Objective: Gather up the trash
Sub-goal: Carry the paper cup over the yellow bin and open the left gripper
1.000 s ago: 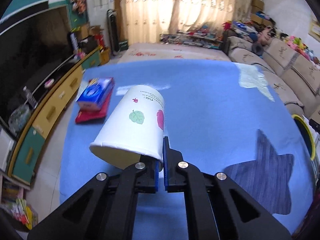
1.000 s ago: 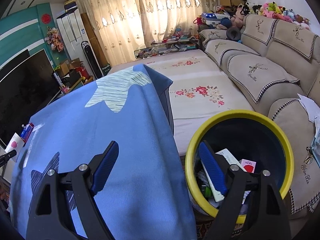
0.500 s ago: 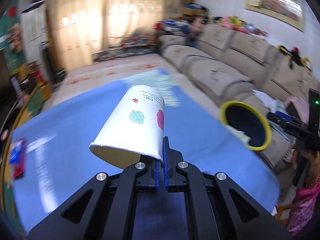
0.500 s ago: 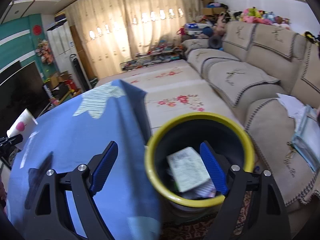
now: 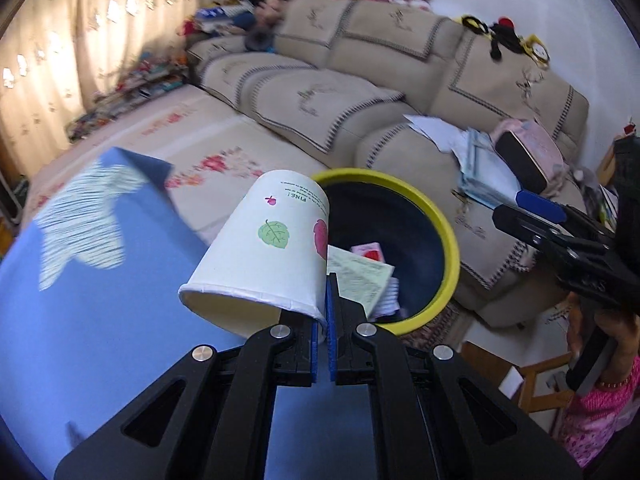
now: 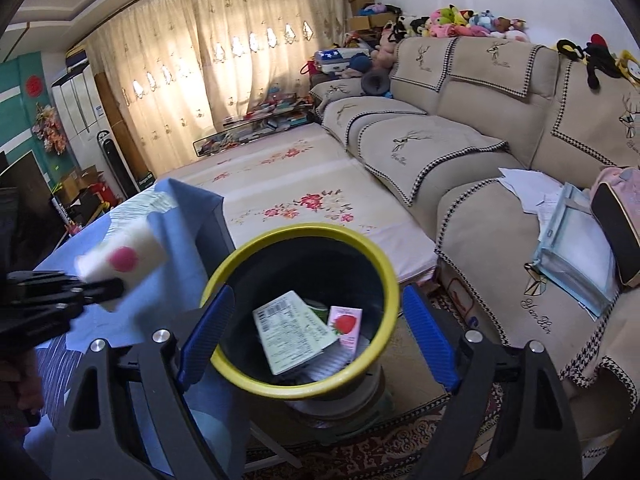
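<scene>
The left gripper [image 5: 323, 312] has its jaws clamped on the rim wall of a white paper cup [image 5: 272, 252] printed with a leaf, held tilted at the centre of the left wrist view, in front of the yellow-rimmed trash bin [image 5: 440, 216] that stands just beside the blue tabletop [image 5: 80, 320]. The right gripper [image 6: 316, 340] hangs with its jaws spread wide and empty, its blue pads framing the bin in the lower middle of its view, where a printed paper [image 6: 292, 332] and a strawberry carton [image 6: 346, 324] lie inside.
</scene>
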`<state>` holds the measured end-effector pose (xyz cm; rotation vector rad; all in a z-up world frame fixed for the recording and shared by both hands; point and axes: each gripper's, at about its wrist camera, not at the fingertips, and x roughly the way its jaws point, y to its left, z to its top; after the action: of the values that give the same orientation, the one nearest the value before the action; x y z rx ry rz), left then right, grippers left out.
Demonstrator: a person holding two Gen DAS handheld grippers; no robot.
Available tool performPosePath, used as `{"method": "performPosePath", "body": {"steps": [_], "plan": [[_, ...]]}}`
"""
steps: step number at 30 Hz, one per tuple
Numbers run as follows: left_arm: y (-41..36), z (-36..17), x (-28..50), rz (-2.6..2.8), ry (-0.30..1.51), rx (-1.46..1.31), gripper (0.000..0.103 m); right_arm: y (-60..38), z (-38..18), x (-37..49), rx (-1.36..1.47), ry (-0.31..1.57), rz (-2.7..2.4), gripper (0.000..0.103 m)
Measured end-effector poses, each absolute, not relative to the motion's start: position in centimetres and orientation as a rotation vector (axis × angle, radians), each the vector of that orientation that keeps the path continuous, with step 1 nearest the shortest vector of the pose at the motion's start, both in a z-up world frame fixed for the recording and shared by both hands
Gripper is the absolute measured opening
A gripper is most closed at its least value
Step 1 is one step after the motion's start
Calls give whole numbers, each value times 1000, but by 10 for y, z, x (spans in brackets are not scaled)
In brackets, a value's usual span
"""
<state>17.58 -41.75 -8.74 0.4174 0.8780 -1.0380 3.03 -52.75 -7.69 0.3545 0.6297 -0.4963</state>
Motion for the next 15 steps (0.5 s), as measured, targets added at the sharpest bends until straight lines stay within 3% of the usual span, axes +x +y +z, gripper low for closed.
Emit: {"method": "performPosePath", "body": {"steps": [11,12,14,15], "plan": [[-514,-141,182,-1088,996,472,5,-551,-83,16,382,641,-522,82],[-520,-146,183,-1074,1001,478,10,-553,-83,14,385,641,-523,82],[-529,-154,188,-1054,1023,478,40,-555,-83,12,387,640,-524,82],[-529,-156,190,-1042,1030,471,59,-556,-83,11,388,640,-525,82]]}}
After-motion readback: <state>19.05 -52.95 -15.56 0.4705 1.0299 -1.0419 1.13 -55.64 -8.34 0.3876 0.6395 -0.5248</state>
